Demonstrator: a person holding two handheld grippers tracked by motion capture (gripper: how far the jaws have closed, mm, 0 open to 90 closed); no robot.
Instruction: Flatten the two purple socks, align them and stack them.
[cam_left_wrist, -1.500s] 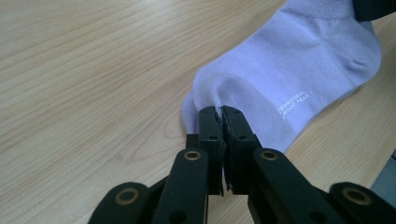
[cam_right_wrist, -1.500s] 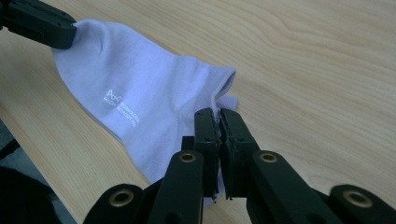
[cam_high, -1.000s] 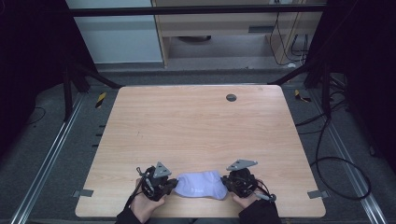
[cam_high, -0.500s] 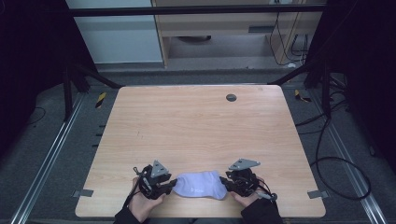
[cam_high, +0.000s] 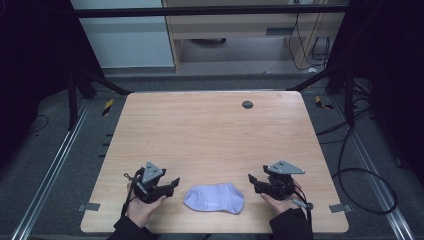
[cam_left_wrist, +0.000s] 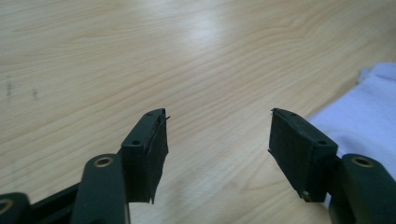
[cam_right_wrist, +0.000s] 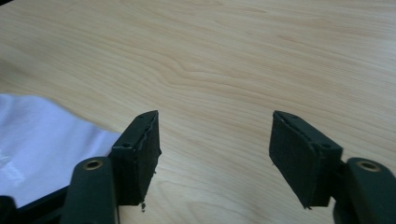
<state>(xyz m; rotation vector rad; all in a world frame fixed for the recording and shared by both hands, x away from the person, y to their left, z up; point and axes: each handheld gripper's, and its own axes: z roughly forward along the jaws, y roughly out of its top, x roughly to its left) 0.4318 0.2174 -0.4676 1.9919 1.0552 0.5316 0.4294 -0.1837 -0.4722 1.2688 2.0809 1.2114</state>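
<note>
I see a pale lilac sock (cam_high: 214, 198) lying flat on the worktop (cam_high: 210, 140), long axis running between my left gripper (cam_high: 172, 183) and right gripper (cam_high: 253, 180), both wide open, empty, left slightly nearer

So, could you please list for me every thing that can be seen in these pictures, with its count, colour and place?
Pale lilac fabric sock: one, lying flat near the table's front edge, between the two grippers, touching neither.
Light wooden table: one, pale wood grain, centre of the high view.
Small dark round disc: one, on the table's far side, right of the middle.
Yellow-and-black striped pieces: two, on the floor beside the table's far corners.
Grey tape tabs: two, at the table's front corners.
Left gripper: one, black, jaws open, left of the sock.
Right gripper: one, black, jaws open, right of the sock.
</note>
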